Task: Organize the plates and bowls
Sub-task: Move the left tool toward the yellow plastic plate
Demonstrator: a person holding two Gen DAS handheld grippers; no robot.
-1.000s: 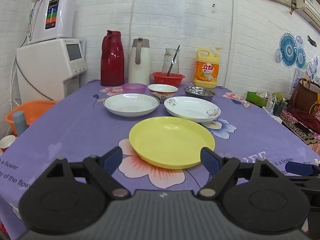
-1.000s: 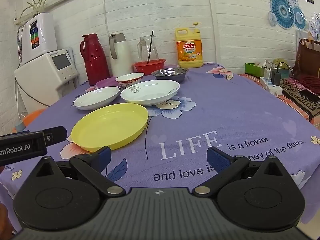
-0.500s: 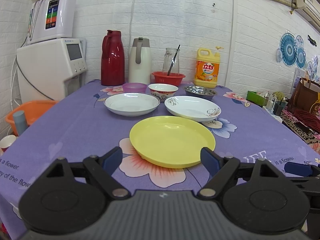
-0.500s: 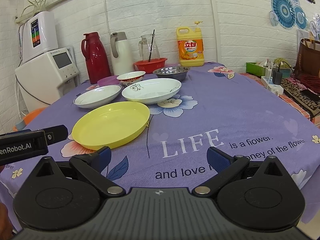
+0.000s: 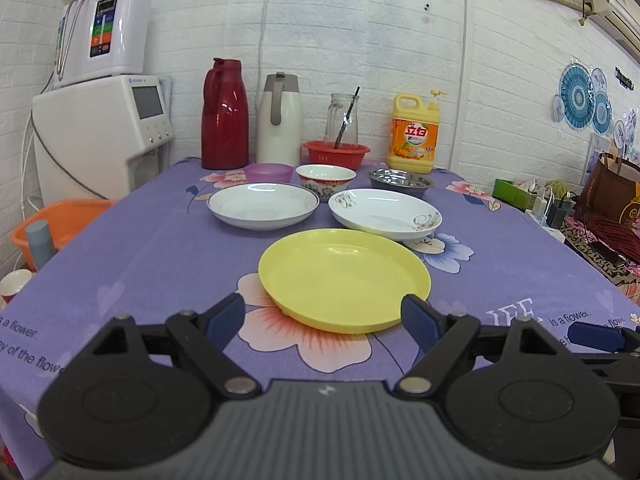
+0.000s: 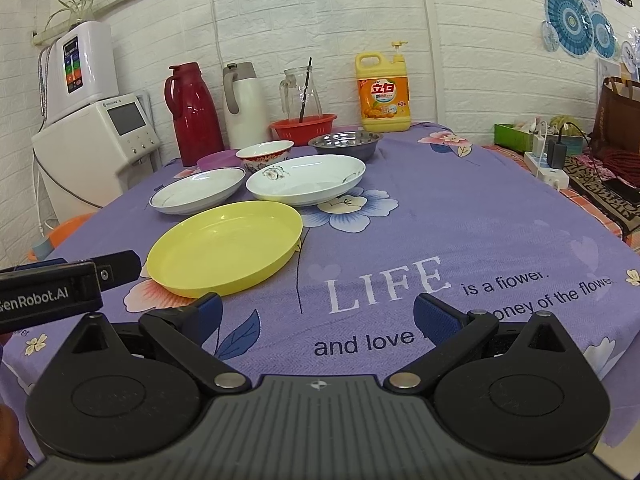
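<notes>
A yellow plate (image 5: 344, 278) (image 6: 226, 246) lies nearest on the purple tablecloth. Behind it are two white plates, one at the left (image 5: 262, 205) (image 6: 198, 190) and a flowered one at the right (image 5: 384, 213) (image 6: 306, 179). Further back stand a purple bowl (image 5: 267, 172), a patterned bowl (image 5: 325, 178) (image 6: 264, 154) and a steel bowl (image 5: 399, 182) (image 6: 344, 143). My left gripper (image 5: 324, 318) is open and empty, just before the yellow plate. My right gripper (image 6: 318, 316) is open and empty, over the cloth to the plate's right.
At the table's back stand a red flask (image 5: 224, 114), a white flask (image 5: 280, 120), a glass jug in a red basket (image 5: 336, 152) and a yellow detergent bottle (image 5: 414, 134). A water dispenser (image 5: 100, 120) stands at the left. An orange basin (image 5: 64, 224) sits below the table's left edge.
Both grippers have crept slightly forward toward the plates. Nothing on the table has moved and both stay open.
</notes>
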